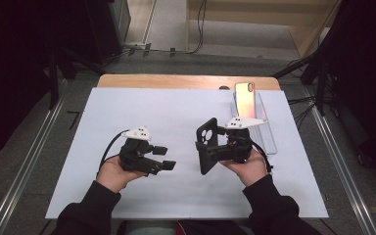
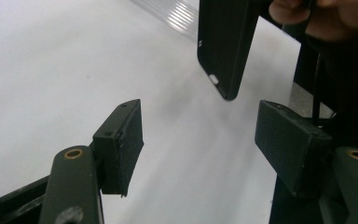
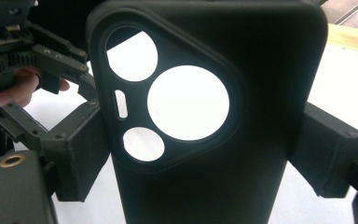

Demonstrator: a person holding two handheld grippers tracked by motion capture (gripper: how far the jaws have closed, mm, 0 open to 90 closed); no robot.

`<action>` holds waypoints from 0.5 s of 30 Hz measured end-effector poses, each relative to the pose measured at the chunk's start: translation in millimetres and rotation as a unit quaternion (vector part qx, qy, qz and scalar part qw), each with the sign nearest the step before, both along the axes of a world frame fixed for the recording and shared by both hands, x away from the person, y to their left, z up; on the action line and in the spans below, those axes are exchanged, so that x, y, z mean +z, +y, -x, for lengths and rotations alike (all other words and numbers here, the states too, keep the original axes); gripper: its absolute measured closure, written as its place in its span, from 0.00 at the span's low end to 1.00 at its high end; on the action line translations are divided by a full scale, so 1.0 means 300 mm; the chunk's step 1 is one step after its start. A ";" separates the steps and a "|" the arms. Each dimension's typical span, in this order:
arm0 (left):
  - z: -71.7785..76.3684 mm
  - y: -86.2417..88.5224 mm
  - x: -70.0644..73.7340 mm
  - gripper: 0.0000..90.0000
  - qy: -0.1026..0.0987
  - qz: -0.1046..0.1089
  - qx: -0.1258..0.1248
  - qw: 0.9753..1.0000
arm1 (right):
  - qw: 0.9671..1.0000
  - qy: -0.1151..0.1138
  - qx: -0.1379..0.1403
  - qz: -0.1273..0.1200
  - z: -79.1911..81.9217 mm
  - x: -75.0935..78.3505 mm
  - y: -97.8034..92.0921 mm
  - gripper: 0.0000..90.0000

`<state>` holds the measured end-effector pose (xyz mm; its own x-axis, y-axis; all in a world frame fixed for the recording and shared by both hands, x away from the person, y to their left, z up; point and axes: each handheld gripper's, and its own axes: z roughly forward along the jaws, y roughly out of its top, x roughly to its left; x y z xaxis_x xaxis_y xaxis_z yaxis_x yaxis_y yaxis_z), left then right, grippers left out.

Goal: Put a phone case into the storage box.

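Observation:
A black phone case [image 1: 207, 145] with round camera cut-outs is held upright above the white sheet, clamped across its width by my right gripper [image 1: 216, 149]. In the right gripper view the case [image 3: 205, 140] sits between the two pads [image 3: 328, 154]. My left gripper [image 1: 165, 157] is open to the left of the case, empty, jaws pointing toward it. From the left gripper view I see the case [image 2: 226, 44] ahead, beyond my open gripper [image 2: 205, 140]. A phone [image 1: 244, 100] with a shiny orange-pink back leans in a clear stand at the back right.
A white sheet [image 1: 127, 107] covers the wooden table [image 1: 176, 81]. The clear stand [image 1: 268, 132] lies right of my right hand. Dark equipment and cables surround the table on the floor.

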<state>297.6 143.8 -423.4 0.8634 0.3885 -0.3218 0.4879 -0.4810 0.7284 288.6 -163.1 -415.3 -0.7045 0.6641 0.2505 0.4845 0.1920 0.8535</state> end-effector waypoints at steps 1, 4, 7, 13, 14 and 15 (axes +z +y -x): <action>0.002 0.006 -0.008 0.36 -0.002 -0.003 -0.001 1.000 | 1.000 -0.001 0.000 0.001 0.000 0.001 -0.002 0.13; 0.008 0.019 -0.025 0.36 -0.006 -0.008 -0.005 1.000 | 1.000 -0.001 0.001 0.002 0.000 0.004 -0.005 0.13; 0.017 0.028 -0.041 0.36 -0.003 -0.006 -0.004 1.000 | 1.000 0.000 0.005 0.001 0.000 0.006 -0.008 0.13; 0.031 0.069 -0.067 0.36 -0.004 -0.009 -0.008 1.000 | 1.000 0.002 0.013 0.000 0.000 0.011 -0.014 0.13; 0.035 0.077 -0.072 0.36 -0.003 -0.009 -0.006 1.000 | 1.000 0.003 0.013 0.000 -0.001 0.012 -0.016 0.13; 0.037 0.084 -0.074 0.36 -0.005 -0.013 -0.006 1.000 | 1.000 0.004 0.014 -0.001 -0.001 0.012 -0.018 0.13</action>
